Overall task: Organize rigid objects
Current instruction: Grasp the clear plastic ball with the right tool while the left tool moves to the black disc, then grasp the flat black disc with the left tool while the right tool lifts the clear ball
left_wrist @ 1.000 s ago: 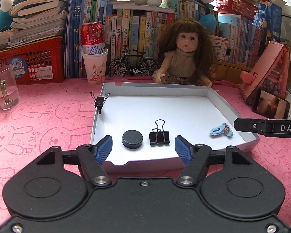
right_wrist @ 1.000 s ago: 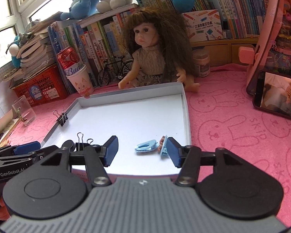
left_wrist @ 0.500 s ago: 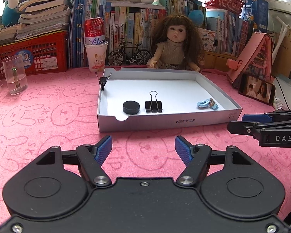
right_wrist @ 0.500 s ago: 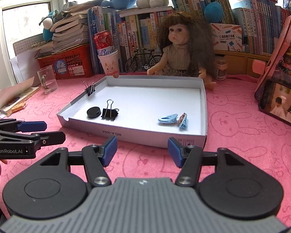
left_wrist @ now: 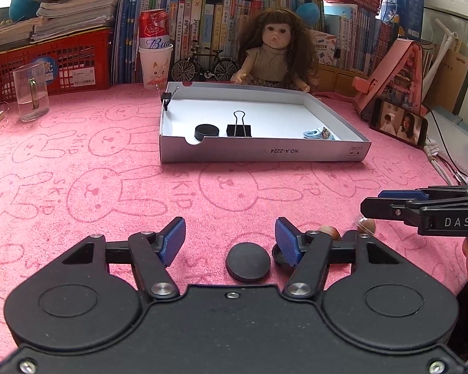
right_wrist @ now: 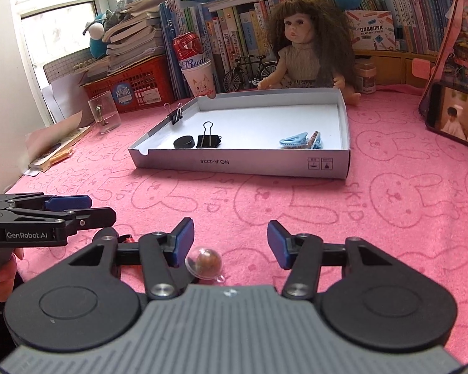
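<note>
I have both tools low over the pink bunny-print counter (left_wrist: 78,162), near its front edge and well short of the white box (left_wrist: 262,152).

My left tool (left_wrist: 230,243) has its jaws apart and closing. A flat black disc (left_wrist: 248,261) lies on the counter between the blue pads, nearer the right-hand pad (left_wrist: 286,243) and not touched by either. A second dark disc (left_wrist: 277,254) shows only in part behind that right-hand pad. Nothing is gripped.

My right tool (right_wrist: 231,243) is likewise apart and closing. A small clear ball with a brown core (right_wrist: 204,263) sits on the counter between its jaws, just beside the left-hand pad (right_wrist: 182,243); I cannot tell whether it touches that pad. The other pad is well clear of it, so this tool grips nothing either. In the left wrist view the same ball (left_wrist: 365,225) shows just under the right tool's tip, with a pale rounded bit (left_wrist: 329,231) beside it that I cannot identify.

Inside the box lie a black puck (right_wrist: 184,141), touching or just beside a black binder clip (right_wrist: 208,139), and towards the right wall a pair of blue hair clips (right_wrist: 301,141). A smaller binder clip (right_wrist: 175,115) is clamped on the box's left wall.

Behind the box sits a doll (left_wrist: 276,53).
</note>
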### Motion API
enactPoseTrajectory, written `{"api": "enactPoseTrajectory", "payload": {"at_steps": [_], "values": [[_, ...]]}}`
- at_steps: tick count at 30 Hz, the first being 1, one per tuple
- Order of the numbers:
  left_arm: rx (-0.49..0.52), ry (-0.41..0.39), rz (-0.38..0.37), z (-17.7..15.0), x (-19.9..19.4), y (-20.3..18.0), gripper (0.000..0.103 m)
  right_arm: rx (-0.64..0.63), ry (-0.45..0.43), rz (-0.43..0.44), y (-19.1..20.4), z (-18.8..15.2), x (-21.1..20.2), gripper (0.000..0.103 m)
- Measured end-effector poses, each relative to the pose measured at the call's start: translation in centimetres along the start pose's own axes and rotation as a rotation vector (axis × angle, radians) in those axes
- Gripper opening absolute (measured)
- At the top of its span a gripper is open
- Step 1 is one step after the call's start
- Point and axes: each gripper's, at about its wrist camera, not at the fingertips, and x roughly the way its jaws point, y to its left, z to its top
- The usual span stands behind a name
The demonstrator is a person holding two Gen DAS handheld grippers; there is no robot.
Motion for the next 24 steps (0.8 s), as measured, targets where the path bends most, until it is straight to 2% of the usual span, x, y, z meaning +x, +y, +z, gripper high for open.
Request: {"api": "enactPoseTrajectory", "payload": {"at_steps": [12, 14, 19, 24], "values": [[0.007, 0.023, -0.02, -0.7, -0.3, -0.9, 0.041, 0.005, 0.033, 0.017, 0.7, -1.2, 0.6, 0.05], [0.005, 0.027, -0.022, -0.8, -0.3, -0.9, 0.04, 0.003, 0.035, 0.019, 0.9, -1.3, 0.6, 0.048], [0.004, 0.031, -0.024, -1.0, -0.3, -1.0, 0.038, -0.009, 0.04, 0.022, 1.2, -1.4, 0.7, 0.035], [0.004, 0.032, -0.025, -1.1, -0.3, -1.0, 0.035, -0.017, 0.035, 0.019, 1.4, -1.6, 0.6, 0.033]]}}
